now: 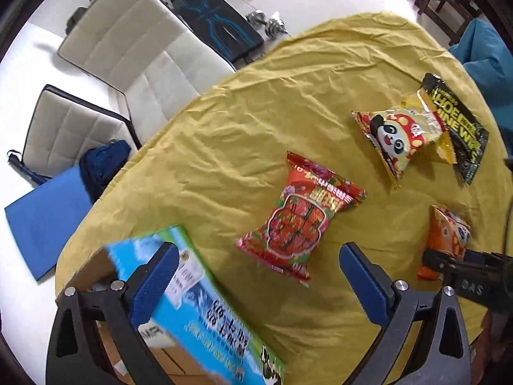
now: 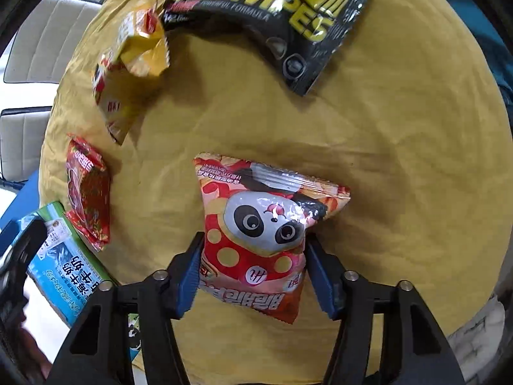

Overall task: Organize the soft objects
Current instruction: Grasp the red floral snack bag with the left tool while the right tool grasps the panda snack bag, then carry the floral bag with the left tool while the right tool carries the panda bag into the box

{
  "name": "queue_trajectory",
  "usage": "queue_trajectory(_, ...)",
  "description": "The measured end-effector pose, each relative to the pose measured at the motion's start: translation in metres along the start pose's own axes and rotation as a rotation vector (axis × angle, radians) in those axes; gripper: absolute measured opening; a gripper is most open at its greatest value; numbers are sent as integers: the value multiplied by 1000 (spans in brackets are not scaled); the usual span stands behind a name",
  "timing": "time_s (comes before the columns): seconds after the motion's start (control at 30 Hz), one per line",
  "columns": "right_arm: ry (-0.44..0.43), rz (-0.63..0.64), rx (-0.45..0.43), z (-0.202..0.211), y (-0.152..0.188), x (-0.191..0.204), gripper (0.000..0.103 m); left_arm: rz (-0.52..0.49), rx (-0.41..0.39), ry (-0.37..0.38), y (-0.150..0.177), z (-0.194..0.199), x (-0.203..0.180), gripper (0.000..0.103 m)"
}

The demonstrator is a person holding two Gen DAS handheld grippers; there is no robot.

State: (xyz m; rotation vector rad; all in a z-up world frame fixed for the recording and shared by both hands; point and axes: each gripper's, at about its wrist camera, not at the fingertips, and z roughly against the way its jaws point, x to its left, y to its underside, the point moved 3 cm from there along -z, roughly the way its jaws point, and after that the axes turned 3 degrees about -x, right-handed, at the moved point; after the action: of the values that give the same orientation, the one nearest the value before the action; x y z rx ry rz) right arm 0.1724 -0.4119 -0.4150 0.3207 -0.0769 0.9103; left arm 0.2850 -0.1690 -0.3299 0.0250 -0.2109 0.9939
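Right gripper [image 2: 251, 274]: closing on the lower half of the panda bag [image 2: 263, 224]; blue pads are touching both sides, film puckering between them.
Left gripper [image 1: 259, 277]: hanging spread wide, holding nothing; box [image 1: 205, 314] is lying under its left finger.
Panda bag: resting on the yellow cloth [image 2: 400, 160], near the table's front edge.
Handling: looking puffy, light and slick; likely giving under pressure; gripping mid-body, away from the crimped seams, seems safest; squeezing hard is risking a burst.
Others: red bag [image 1: 299, 216], yellow bag [image 1: 400, 134] and wipes pack [image 2: 275, 9] are waiting on the cloth.

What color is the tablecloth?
Mustard yellow tablecloth, wrinkled all over; the left wrist view shows it best.
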Motion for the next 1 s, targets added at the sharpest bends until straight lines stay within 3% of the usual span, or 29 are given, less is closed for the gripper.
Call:
queue_trajectory(0.17,117,170,-79,26,-8,3,53,-54,79,56,-25,-38,-8,103)
queue_trajectory(0.27,228,281,-114,34,-15,5,53,-139,183,118,-28,-71,-20,102)
queue_trajectory(0.3,252,312,-114,34,-17,8,53,-158,210,123,-27,-81,-23,92)
queue_trajectory(0.33,272,346,-112,33,-19,11,53,-169,222,128,-27,-87,-24,72)
queue_trajectory(0.37,278,374,-106,32,-20,12,53,-168,243,143,-26,-98,-26,68)
queue_trajectory(0.47,285,422,-74,27,-21,10,54,-62,265,234,-25,-109,-24,51)
queue_trajectory(0.53,273,411,-59,28,-22,5,56,63,261,275,-22,-104,-19,48)
queue_trajectory(0.6,235,376,-47,29,-29,6,61,209,327,341,-7,-100,-17,48)
queue_trajectory(0.67,194,332,-44,36,-35,-2,75,283,318,379,3,-93,-20,49)
queue_trajectory(0.83,136,229,-24,44,-55,-16,76,310,287,358,18,-95,-34,58)
queue_trajectory(1.0,81,116,-26,37,-77,-27,74,346,267,359,19,-98,-37,55)
